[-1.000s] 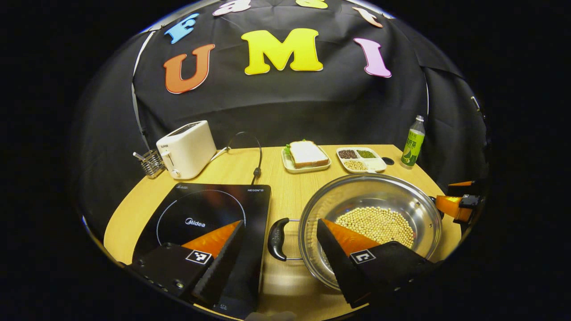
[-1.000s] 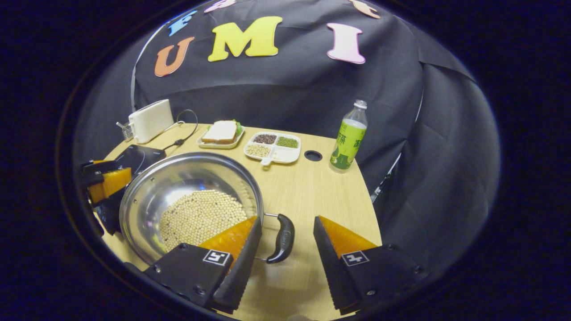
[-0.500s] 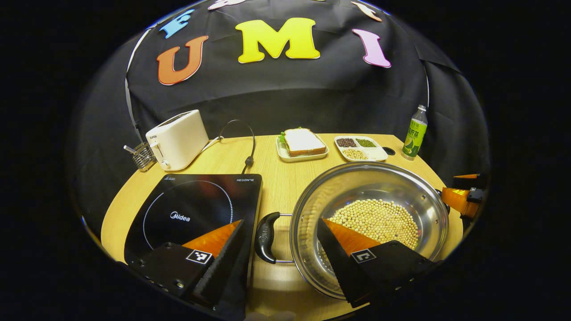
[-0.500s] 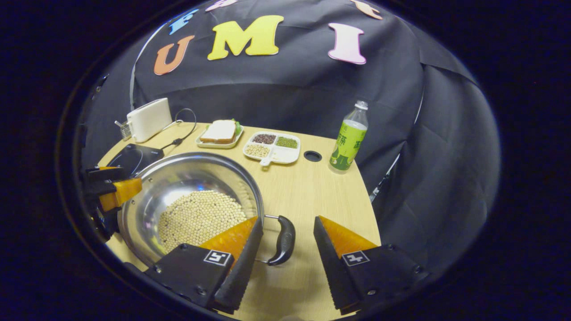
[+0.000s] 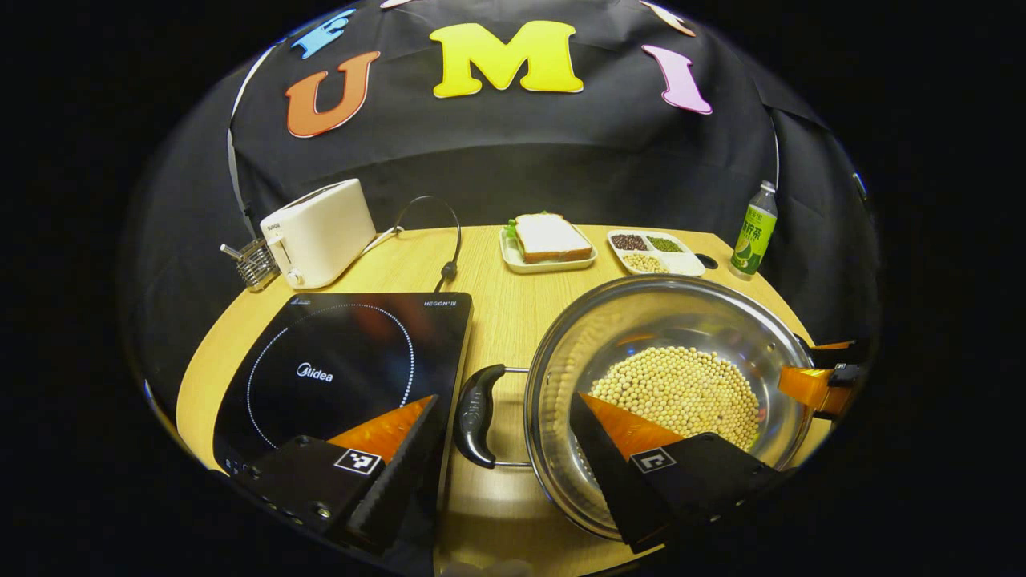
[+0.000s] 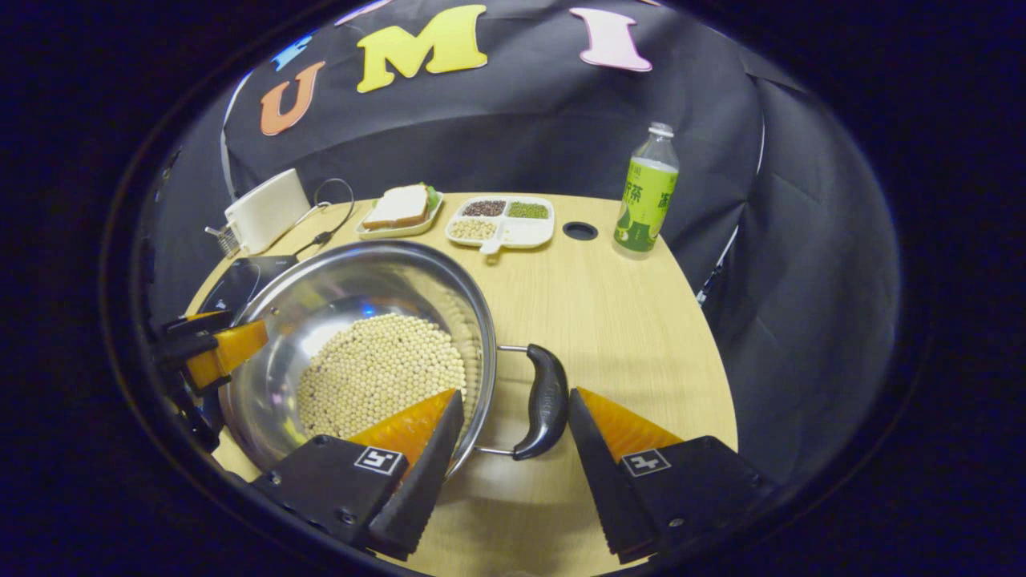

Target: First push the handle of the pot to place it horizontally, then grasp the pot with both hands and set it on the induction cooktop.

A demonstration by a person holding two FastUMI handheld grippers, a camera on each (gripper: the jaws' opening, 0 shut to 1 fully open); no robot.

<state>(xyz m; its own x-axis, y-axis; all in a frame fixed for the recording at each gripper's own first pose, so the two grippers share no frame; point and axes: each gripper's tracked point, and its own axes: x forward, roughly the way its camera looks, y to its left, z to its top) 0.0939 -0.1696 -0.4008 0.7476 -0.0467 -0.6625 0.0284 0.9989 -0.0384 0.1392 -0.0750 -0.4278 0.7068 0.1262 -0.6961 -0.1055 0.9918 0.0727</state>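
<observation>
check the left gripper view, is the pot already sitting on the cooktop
No, the pot stands on the bare table to the right of the cooktop, with wood showing between them.

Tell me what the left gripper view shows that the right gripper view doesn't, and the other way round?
Left gripper view: the induction cooktop's whole glass face, and the pot's left handle between the left gripper's open fingers. Right gripper view: the pot's right handle between the right gripper's open fingers, plus bare table beyond it. Both: the pot of beans, toaster, sandwich, divided tray, bottle.
</observation>
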